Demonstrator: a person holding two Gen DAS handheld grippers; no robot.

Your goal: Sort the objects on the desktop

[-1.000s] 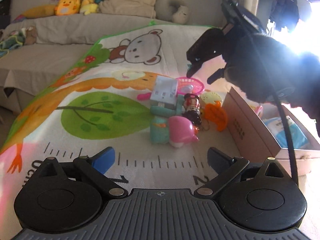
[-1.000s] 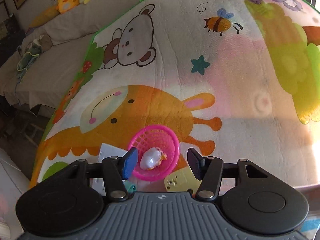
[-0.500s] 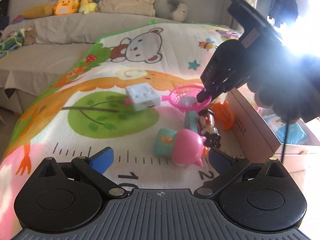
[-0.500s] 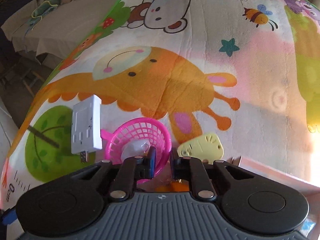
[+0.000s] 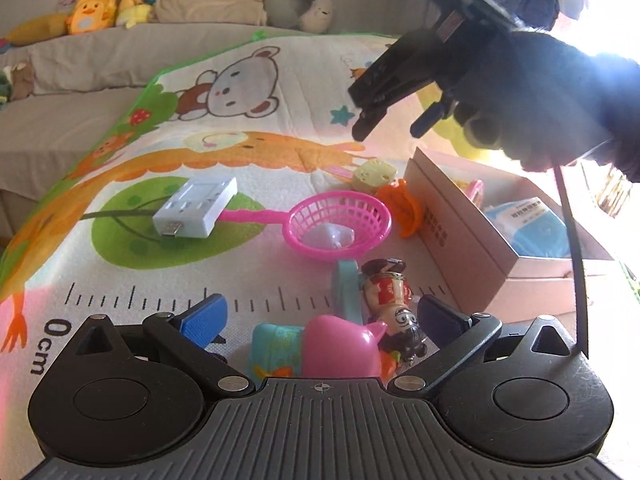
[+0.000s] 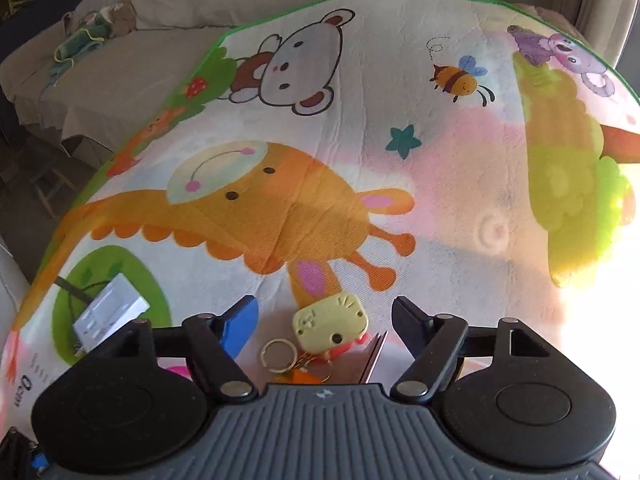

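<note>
A pink toy net (image 5: 340, 224) with a small clear toy inside lies on the play mat, its handle under a white adapter block (image 5: 196, 210). My left gripper (image 5: 320, 316) is open around a pink pig toy (image 5: 340, 346), next to a doll keychain (image 5: 390, 300). My right gripper (image 6: 324, 320) is open and empty, raised above the mat; it also shows in the left wrist view (image 5: 394, 128). A yellow keychain toy (image 6: 330, 322) lies below it, also visible in the left wrist view (image 5: 374, 176), with an orange toy (image 5: 404, 210) beside it.
An open pink cardboard box (image 5: 452, 232) holding a blue packet (image 5: 528, 224) stands at the right. The cartoon play mat (image 6: 360, 160) covers a bed, with plush toys (image 5: 88, 20) and pillows at the far wall.
My right gripper was shut on the net's rim, has let it go, opened and lifted up. The net now lies further left on the mat. My left gripper moved closer to the pig toy.
</note>
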